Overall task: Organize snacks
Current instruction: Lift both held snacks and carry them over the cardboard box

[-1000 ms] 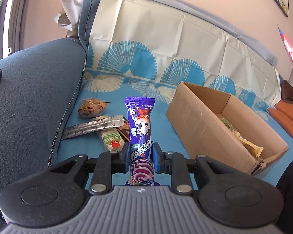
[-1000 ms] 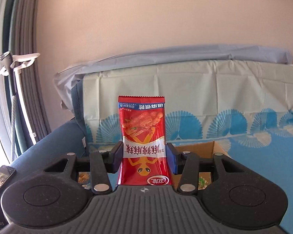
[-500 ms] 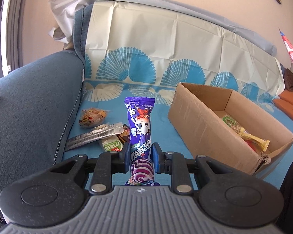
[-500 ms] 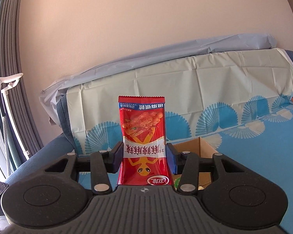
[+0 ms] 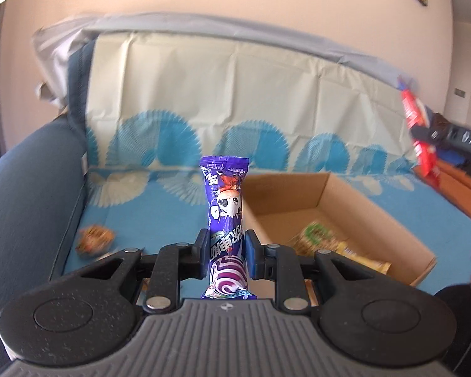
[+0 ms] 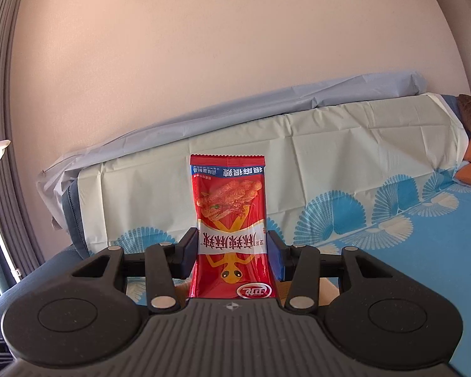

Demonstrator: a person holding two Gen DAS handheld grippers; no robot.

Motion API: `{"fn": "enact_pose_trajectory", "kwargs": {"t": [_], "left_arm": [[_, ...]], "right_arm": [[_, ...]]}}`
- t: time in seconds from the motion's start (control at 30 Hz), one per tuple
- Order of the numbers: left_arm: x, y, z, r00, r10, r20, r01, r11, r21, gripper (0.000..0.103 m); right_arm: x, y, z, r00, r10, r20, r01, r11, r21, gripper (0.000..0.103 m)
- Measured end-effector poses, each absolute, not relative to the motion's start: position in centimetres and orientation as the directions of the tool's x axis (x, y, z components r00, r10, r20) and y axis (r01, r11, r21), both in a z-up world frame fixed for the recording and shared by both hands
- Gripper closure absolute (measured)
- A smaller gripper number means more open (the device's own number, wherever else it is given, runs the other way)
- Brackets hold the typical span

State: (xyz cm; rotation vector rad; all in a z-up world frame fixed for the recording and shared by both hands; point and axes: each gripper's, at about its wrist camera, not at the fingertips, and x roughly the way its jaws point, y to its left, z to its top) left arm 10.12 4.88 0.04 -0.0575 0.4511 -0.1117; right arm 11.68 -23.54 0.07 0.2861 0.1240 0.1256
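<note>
Between left gripper (image 5: pixel 225 249): purple snack (image 5: pixel 225 220).

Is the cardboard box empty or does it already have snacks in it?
Not empty. The open cardboard box already holds a green packet and a yellow packet on its floor.

Snack packets (image 5: pixel 320 235) in box (image 5: pixel 285 194) — box on sofa (image 5: pixel 147 198).
</note>
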Motion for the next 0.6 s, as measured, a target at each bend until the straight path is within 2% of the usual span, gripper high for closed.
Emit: {"fn": "enact_pose_trajectory", "kwargs": {"t": [0.27,0.6], "left_arm": [[12.6,-0.8,3.4,0.901,-0.203,-0.383,0.173,0.979,-0.112,0.078],[15.3,-5.2,4.9,0.891,-0.232,-0.390,0.211,0.973,-0.097,0.078]], "right_arm": [[12.1,-23.9,-0.5,0.980,0.154,-0.123,-0.115,0.953,0.279,0.055],[12.5,-24.5,-1.0,0.980,0.149,-0.134,-0.097,0.937,0.336,0.055]]}}
